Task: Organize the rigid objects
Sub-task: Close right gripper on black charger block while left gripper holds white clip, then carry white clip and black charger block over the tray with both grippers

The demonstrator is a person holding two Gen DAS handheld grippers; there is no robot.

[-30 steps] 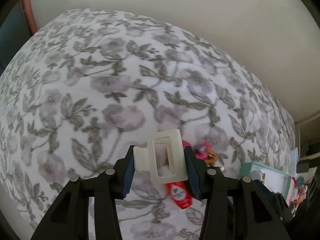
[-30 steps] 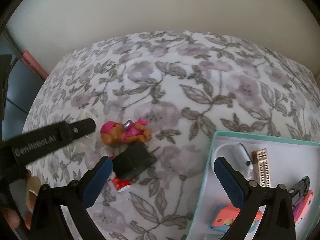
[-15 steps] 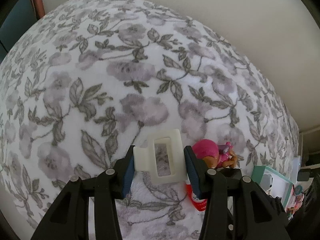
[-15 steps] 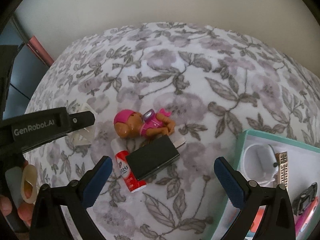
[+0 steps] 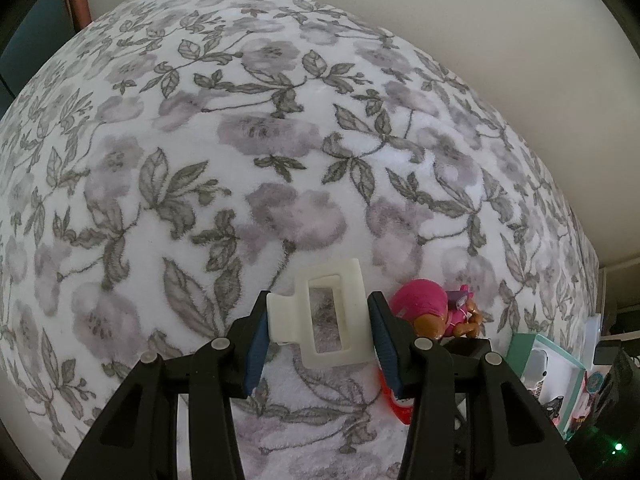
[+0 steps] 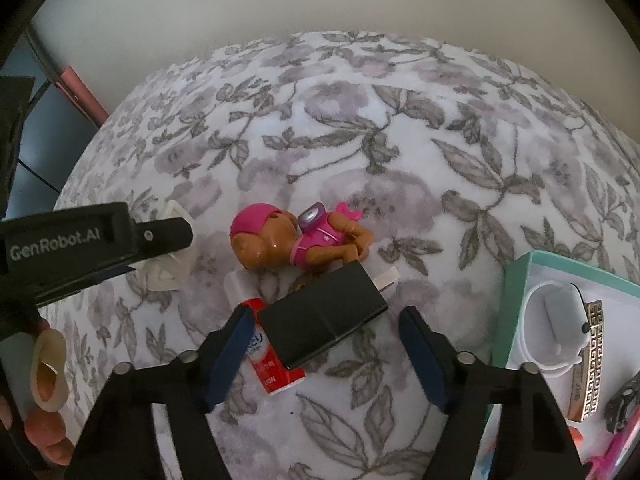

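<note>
My left gripper (image 5: pixel 318 334) is shut on a cream hair claw clip (image 5: pixel 326 316), held low over the floral blanket; it also shows in the right wrist view (image 6: pixel 170 258). My right gripper (image 6: pixel 326 354) is open, its fingers either side of a black charger block (image 6: pixel 324 320). The block lies across a red-and-white tube (image 6: pixel 266 354). A pink toy puppy figure (image 6: pixel 296 242) lies just beyond; it also shows in the left wrist view (image 5: pixel 434 314). A teal-rimmed box (image 6: pixel 516 280) stands at the right.
The box holds a white round case (image 6: pixel 554 328), a gold patterned clip (image 6: pixel 592 354) and several other small items. The floral blanket (image 5: pixel 260 140) stretches far and left. A pale wall rises behind; a dark gap lies past the blanket's left edge.
My right gripper has moved left and down from the box, and its open fingers now flank the black block. My left gripper has carried the clip lower, closer to the toy.
</note>
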